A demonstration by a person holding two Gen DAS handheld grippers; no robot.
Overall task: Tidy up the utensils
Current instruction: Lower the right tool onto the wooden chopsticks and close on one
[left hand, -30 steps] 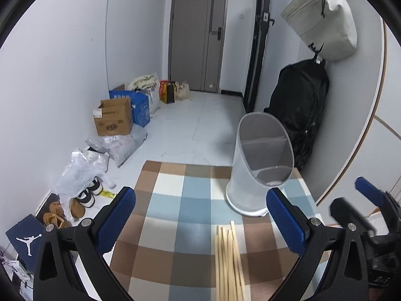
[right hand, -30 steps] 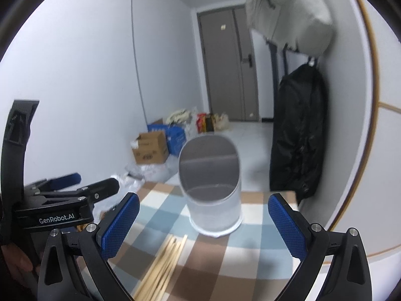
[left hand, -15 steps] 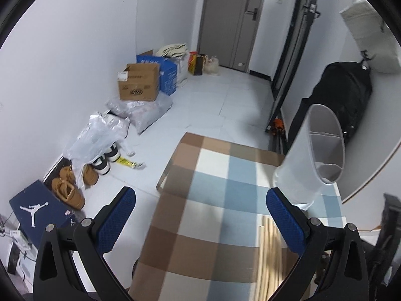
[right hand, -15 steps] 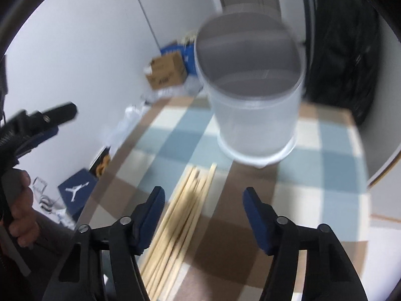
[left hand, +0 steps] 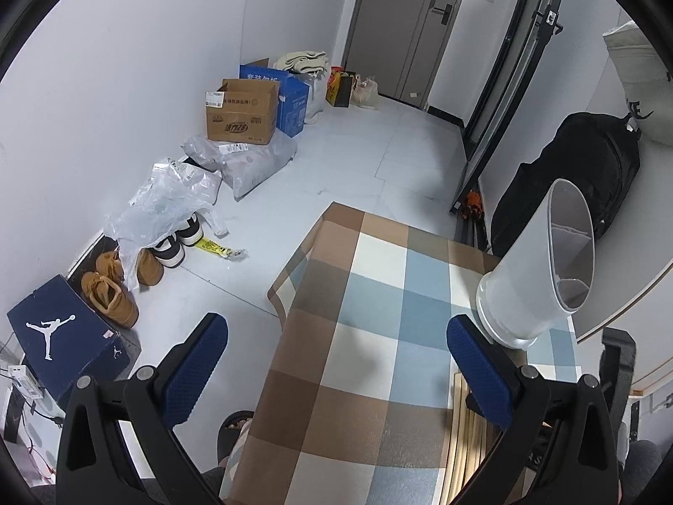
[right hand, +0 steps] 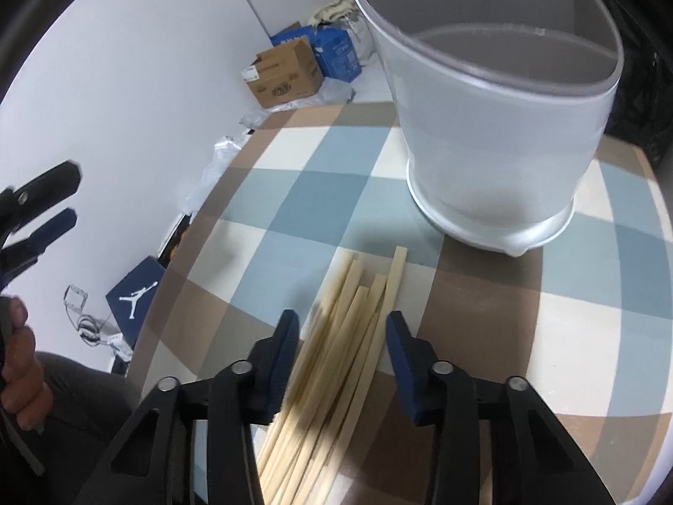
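A bundle of several wooden chopsticks (right hand: 336, 357) lies on the checked tablecloth (right hand: 294, 193). My right gripper (right hand: 343, 330) is open, low over the bundle with a blue pad on each side of it, gripping nothing. A frosted white utensil holder (right hand: 496, 134) stands upright just beyond the sticks. In the left wrist view the holder (left hand: 534, 277) is at the right, and the chopsticks (left hand: 462, 442) peek out at the lower right. My left gripper (left hand: 336, 362) is open and empty, raised over the table's left part; it also shows in the right wrist view (right hand: 38, 219).
The table's left edge (left hand: 290, 294) drops to a tiled floor with shoes (left hand: 113, 286), a shoebox (left hand: 63, 336), plastic bags (left hand: 168, 202) and cardboard boxes (left hand: 239, 113). A black backpack (left hand: 589, 176) hangs by the right wall behind the holder.
My right gripper has dropped toward the chopsticks and narrowed around them. My left gripper has swung left and tilted down, away from the holder.
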